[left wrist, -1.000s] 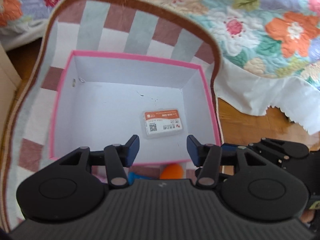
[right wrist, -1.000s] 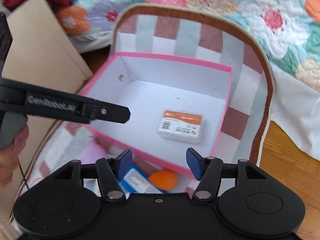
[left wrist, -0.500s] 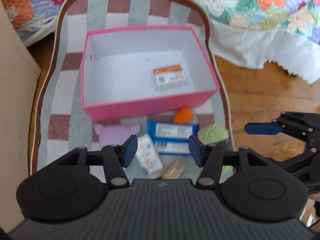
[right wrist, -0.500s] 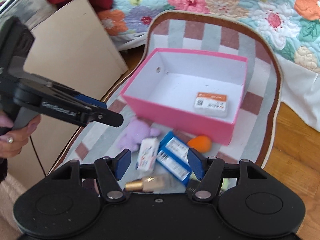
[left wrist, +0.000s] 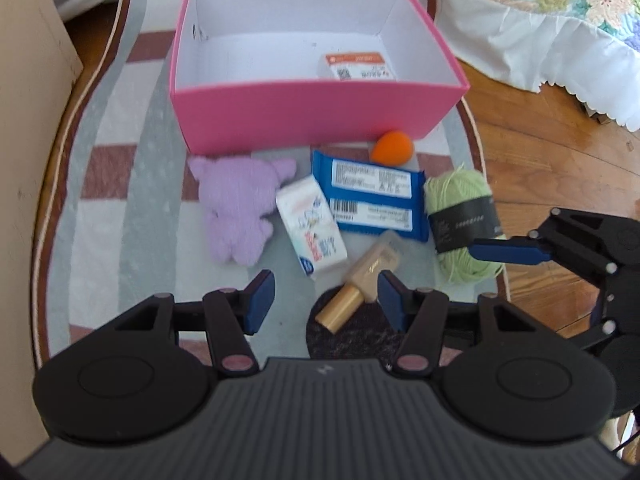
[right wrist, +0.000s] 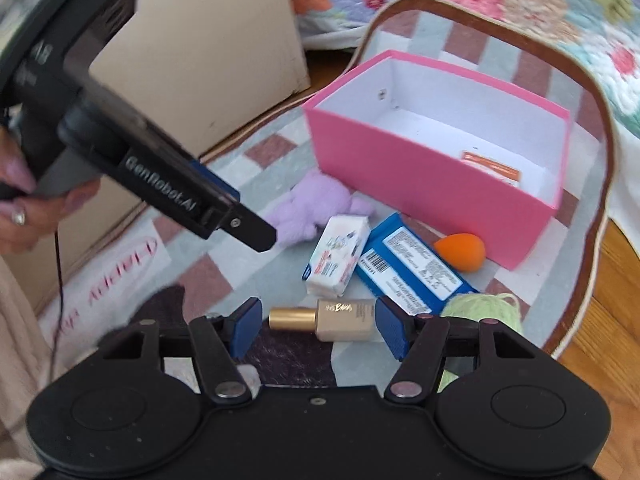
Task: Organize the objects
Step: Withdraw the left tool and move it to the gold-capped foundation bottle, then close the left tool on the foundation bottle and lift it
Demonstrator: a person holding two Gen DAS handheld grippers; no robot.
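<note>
A pink box (left wrist: 316, 92) (right wrist: 420, 184) stands on a checked mat and holds a small orange-labelled case (left wrist: 354, 66). In front of it lie a purple plush (left wrist: 240, 208) (right wrist: 312, 208), a white carton (left wrist: 312, 228) (right wrist: 340, 254), a blue packet (left wrist: 374, 196) (right wrist: 412, 268), an orange sponge (left wrist: 391, 146) (right wrist: 460, 252), green yarn (left wrist: 460, 216) (right wrist: 484, 308) and a beige bottle with a gold cap (left wrist: 364, 280) (right wrist: 336, 318). My left gripper (left wrist: 326, 296) (right wrist: 240, 216) hangs open above the bottle's cap end. My right gripper (right wrist: 318, 322) is open, with the bottle lying below the gap.
The checked mat (left wrist: 112, 216) lies on a wooden floor (left wrist: 540, 160). A beige cabinet side (right wrist: 208, 48) stands to the left. A floral quilt with a white skirt (left wrist: 520, 40) hangs behind and to the right. A person's hand (right wrist: 24, 200) holds the left gripper.
Both grippers have drawn back from over the pink box and sunk a little. The loose items in front of the box have come into view under them. Both stay open and empty.
</note>
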